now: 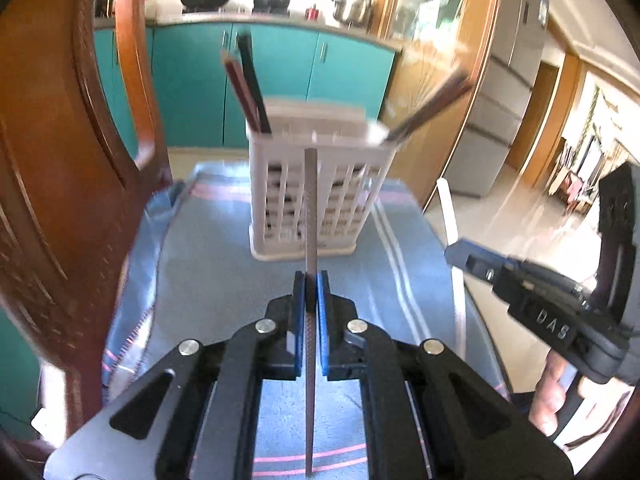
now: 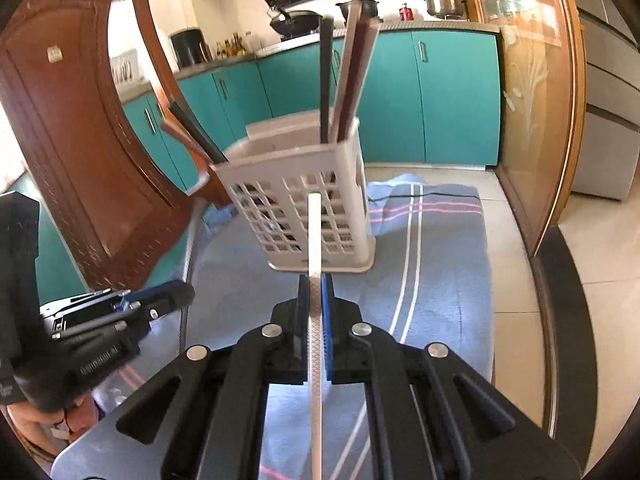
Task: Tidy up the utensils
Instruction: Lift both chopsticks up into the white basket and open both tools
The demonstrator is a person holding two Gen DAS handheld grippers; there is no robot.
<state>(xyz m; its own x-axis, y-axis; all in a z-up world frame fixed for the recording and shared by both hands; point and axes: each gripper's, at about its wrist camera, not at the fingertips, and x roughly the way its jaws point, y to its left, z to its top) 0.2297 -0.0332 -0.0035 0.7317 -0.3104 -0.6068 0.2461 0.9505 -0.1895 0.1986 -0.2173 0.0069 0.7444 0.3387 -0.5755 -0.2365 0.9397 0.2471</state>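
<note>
The left gripper point(image 1: 311, 280) had its fingers clamped on a grey chopstick point(image 1: 310, 208) that pointed ahead at the basket. The right gripper point(image 2: 315, 282) likewise pinched a white chopstick point(image 2: 314, 240). Both hovered over a blue striped cloth point(image 2: 432, 280) on the worktop. Beyond stood the white slotted basket point(image 2: 304, 200), upright, holding dark chopsticks point(image 2: 326, 76) at its corners. A wooden chair point(image 2: 80, 140) stood beside it.

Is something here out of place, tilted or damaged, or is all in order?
Nothing looks damaged or spilled. The white holder stands upright on the blue cloth. The chopsticks in it lean outward at different angles. Each gripper, left and right, clamps one chopstick.
</note>
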